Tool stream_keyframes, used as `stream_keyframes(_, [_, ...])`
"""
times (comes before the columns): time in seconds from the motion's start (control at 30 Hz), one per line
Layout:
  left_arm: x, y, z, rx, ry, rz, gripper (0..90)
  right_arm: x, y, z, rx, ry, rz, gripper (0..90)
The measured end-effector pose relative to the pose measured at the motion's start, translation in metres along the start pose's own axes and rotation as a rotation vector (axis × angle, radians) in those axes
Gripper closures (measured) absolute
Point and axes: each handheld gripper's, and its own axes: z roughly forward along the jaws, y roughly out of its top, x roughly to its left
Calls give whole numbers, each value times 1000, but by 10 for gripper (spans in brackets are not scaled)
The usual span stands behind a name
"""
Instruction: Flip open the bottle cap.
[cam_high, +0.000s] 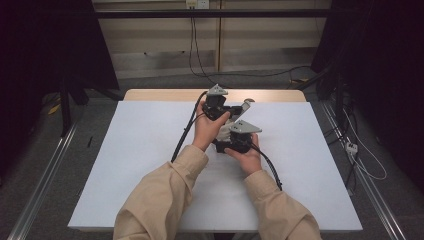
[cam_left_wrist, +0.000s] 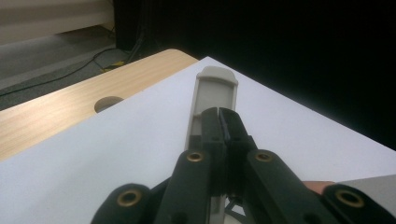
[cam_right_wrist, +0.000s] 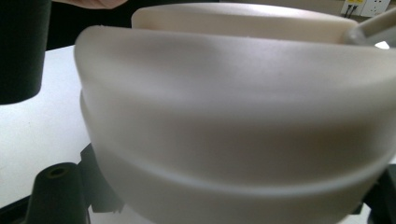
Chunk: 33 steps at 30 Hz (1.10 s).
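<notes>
A lab: white-topped table (cam_high: 150, 150) among floor rails (cam_high: 42, 175), cables (cam_high: 200, 55), dark curtains (cam_high: 380, 60).

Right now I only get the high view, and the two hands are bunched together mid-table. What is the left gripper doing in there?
Observer: In the left gripper view, the left gripper is shut on a flat pale handle, with its jaws pressed together over it.
Operator: And the right one?
Observer: The right gripper view shows a cream rounded vessel very close to the camera of the right gripper. I cannot tell whether it pinches the vessel.
Operator: Anything beyond them?
Observer: The left gripper view shows a round hole in the wooden tabletop, just past the white sheet.
</notes>
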Motion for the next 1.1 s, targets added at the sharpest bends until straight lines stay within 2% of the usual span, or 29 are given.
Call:
stream_keyframes(0.7, [1,-4,7,11,-3,-18,900,0,0,0,1,1,-1,185])
stream_keyframes(0.83, [1,-4,8,21,1,-10,900,0,0,0,1,0,-4,186])
stream_keyframes(1.1, [2,-4,8,34,-1,-20,900,0,0,0,0,2,1,185])
